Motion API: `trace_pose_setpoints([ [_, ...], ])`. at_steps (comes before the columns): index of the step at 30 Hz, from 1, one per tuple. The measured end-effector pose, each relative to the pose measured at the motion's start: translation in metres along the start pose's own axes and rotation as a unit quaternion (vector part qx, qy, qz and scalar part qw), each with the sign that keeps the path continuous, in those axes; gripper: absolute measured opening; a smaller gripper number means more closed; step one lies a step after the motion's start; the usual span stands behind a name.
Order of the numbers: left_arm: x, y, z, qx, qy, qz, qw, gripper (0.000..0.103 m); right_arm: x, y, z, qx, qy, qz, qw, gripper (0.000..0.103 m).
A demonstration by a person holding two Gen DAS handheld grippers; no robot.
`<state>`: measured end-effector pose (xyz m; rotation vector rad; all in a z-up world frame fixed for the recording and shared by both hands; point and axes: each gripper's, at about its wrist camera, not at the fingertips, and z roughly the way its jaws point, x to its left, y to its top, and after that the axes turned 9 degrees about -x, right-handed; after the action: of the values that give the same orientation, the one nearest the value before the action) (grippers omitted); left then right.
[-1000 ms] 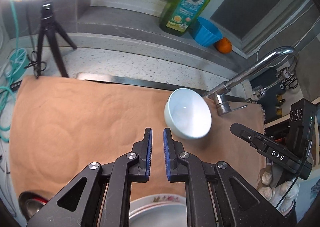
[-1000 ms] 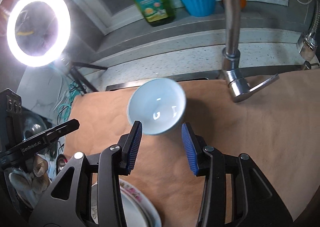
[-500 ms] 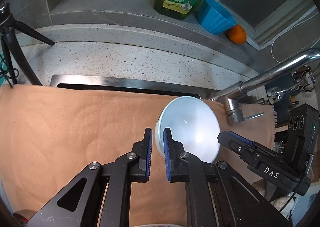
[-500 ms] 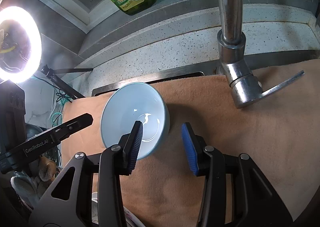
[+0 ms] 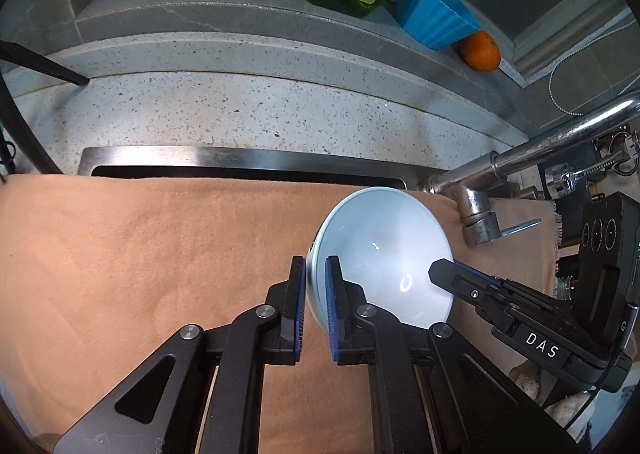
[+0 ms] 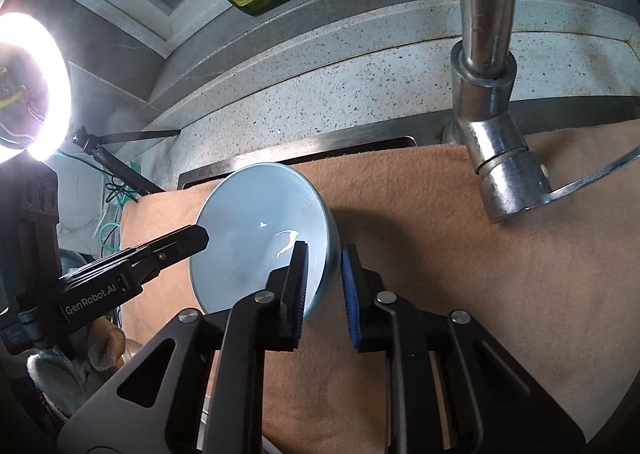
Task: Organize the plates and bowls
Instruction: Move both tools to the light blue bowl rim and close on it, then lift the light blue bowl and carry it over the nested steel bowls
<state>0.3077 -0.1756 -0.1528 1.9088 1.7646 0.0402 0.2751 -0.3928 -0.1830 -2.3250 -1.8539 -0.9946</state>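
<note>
1. The thing in play is a pale blue glazed ceramic bowl (image 5: pixel 384 254), sitting on the tan fleece cloth (image 5: pixel 140 274) spread over the tabletop, just in front of the chrome faucet base (image 5: pixel 476 221).
2. Handling-wise I'd guess stiff, glossy and kinda slick, plus chippy if it knocks the faucet. It's got some weight for a rim pinch, so a firm squeeze on the wall just below the rim looks like the spot.
3. Left hand-held gripper (image 5: pixel 316 278): narrow gap, blue pads straddling the bowl's left rim, one pad outside and one inside. Looks pinched on, though I can't tell how tightly.
4. Right hand-held gripper (image 6: pixel 324 266): open a bit wider, straddling the right wall. The inner pad looks to be against it, but the outer pad shows a sliver of gap, so it's not clamped yet.
5. Orientation: the bowl is round, so no real long axis. The mouth faces up and leans toward the cameras; it may be tipped off its foot.
</note>
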Motion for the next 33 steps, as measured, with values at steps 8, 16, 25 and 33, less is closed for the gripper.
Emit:
trace_pose_setpoints([
  [8,0.002,-0.001,-0.002,0.001,0.000,-0.005,1.0000,0.006,-0.001,-0.001,0.002,0.003,-0.003,0.008,1.000,0.011],
  [16,0.003,-0.011,-0.026,-0.016,-0.004,-0.003,0.9999,0.006,0.010,-0.008,-0.012,-0.004,-0.002,0.004,1.000,0.010],
  [25,0.019,-0.030,-0.073,-0.046,-0.009,-0.012,0.9988,0.006,0.048,-0.026,-0.042,-0.018,0.016,-0.027,0.999,0.010],
  [33,0.043,-0.060,-0.127,-0.081,-0.006,-0.021,0.9965,0.006,0.093,-0.050,-0.065,-0.023,0.038,-0.058,0.997,0.010],
])
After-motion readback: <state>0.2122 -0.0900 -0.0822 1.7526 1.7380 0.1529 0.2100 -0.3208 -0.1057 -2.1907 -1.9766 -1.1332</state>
